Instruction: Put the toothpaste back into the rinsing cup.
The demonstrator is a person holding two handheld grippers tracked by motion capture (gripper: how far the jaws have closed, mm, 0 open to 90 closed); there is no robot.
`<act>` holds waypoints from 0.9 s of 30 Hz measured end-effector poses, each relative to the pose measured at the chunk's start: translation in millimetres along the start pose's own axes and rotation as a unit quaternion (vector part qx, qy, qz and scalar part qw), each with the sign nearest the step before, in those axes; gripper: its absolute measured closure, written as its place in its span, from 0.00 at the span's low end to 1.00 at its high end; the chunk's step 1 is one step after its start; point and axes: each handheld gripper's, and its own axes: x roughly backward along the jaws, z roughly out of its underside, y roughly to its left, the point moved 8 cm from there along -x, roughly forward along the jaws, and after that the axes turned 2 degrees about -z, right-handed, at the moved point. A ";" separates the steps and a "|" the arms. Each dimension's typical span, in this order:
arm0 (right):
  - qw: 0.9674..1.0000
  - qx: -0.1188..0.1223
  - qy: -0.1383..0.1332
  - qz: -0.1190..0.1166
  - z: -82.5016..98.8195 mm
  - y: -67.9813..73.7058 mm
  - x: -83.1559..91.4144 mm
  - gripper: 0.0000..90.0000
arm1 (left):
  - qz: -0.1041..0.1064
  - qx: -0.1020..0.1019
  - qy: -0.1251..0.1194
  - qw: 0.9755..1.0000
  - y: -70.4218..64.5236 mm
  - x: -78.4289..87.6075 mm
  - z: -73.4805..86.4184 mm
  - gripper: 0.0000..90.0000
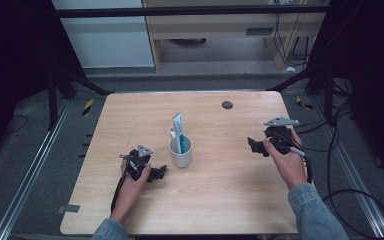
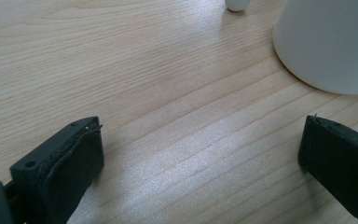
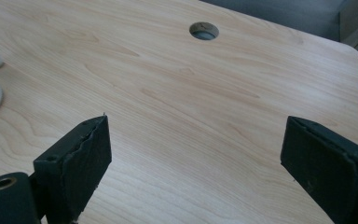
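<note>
Left gripper (image 1: 159,173), nearest the surface's (image 1: 220,200) front edge, jaws wide and empty, just left of a white mug (image 1: 180,151) at mid-surface. The mug holds an upright tube (image 1: 179,131); a small white cap (image 1: 172,132) lies behind it. Right gripper (image 1: 254,145), jaws wide and empty, near the right edge, well apart from the mug.

Mug (image 2: 328,44) cropped by frame edge

Left gripper (image 2: 200,154) jaws spread wide, bare wooden tabletop (image 2: 144,84) between them; white mug (image 2: 328,44) ahead of right-hand jaw, not touching it; small white rounded object (image 2: 237,4) farther ahead, beside mug
</note>
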 end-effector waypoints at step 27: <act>0.997 -0.057 0.051 -0.002 66.6 -22.1 -38.1 0.12 | 0.000 -0.001 0.001 1.000 0.1 0.1 0.1 0.00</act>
